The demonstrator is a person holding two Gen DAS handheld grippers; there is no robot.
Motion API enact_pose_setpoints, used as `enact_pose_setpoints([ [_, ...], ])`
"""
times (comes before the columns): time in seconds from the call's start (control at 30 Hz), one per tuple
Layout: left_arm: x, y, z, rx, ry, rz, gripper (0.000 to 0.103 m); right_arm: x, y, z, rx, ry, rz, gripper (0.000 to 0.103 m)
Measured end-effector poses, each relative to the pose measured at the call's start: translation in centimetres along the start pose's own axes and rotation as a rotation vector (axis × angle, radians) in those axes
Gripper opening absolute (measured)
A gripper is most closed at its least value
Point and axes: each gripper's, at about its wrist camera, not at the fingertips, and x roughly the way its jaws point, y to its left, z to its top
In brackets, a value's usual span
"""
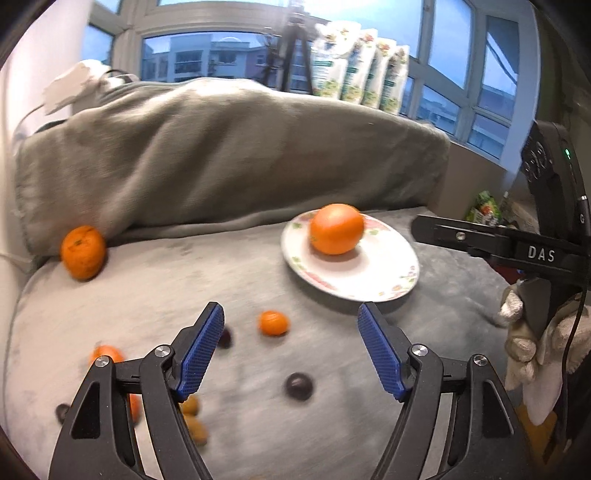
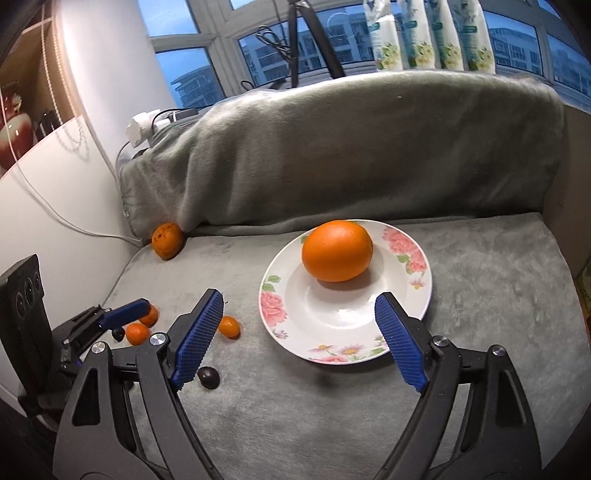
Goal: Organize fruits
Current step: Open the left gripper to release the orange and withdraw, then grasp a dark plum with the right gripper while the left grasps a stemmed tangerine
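A large orange (image 2: 337,250) lies on a white floral plate (image 2: 275,306) on the grey cushion; both also show in the left wrist view, the orange (image 1: 336,229) and the plate (image 1: 373,280). A second orange (image 1: 83,252) rests at the back left against the blanket (image 2: 168,240). Small tangerines (image 1: 273,323) (image 2: 229,326) (image 2: 137,333) and dark plums (image 1: 299,386) (image 2: 208,376) lie scattered at the front left. My left gripper (image 1: 290,349) is open and empty above the small fruit. My right gripper (image 2: 299,338) is open and empty at the plate's near rim.
A grey blanket (image 2: 351,147) covers the backrest behind the cushion. A white wall with a cable (image 2: 55,206) is on the left. White patterned packs (image 2: 424,33) stand on the windowsill. Small brownish fruits (image 1: 192,417) lie under my left finger.
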Motion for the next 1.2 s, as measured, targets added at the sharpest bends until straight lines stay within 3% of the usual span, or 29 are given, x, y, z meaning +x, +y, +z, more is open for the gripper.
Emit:
enact_pose_setpoints([
  [0.4, -2.9, 8.1, -2.1, -0.116, 0.000, 0.143, 0.075, 1.6, 4.6, -1.2, -0.157, 0.035, 0.009, 0.087],
  [0.6, -2.6, 12.1, -3.6, -0.214, 0.037, 0.163, 0.075, 2.5, 7.3, -2.4, -0.248, 0.070, 0.019, 0.087],
  [0.8, -1.7, 14.2, -4.6, -0.273, 0.072, 0.176, 0.061, 3.3, 9.1, -4.4, -0.321, 0.115, 0.022, 0.087],
  [0.97, -0.5, 14.3, -4.7, -0.255, 0.106, 0.181, 0.055, 4.2, 9.7, -5.8, -0.330, 0.148, 0.030, 0.086],
  [1.2, 0.7, 14.8, -4.8, -0.284, 0.147, 0.144, 0.045, 5.1, 10.0, -7.1, -0.348, 0.194, 0.043, 0.072],
])
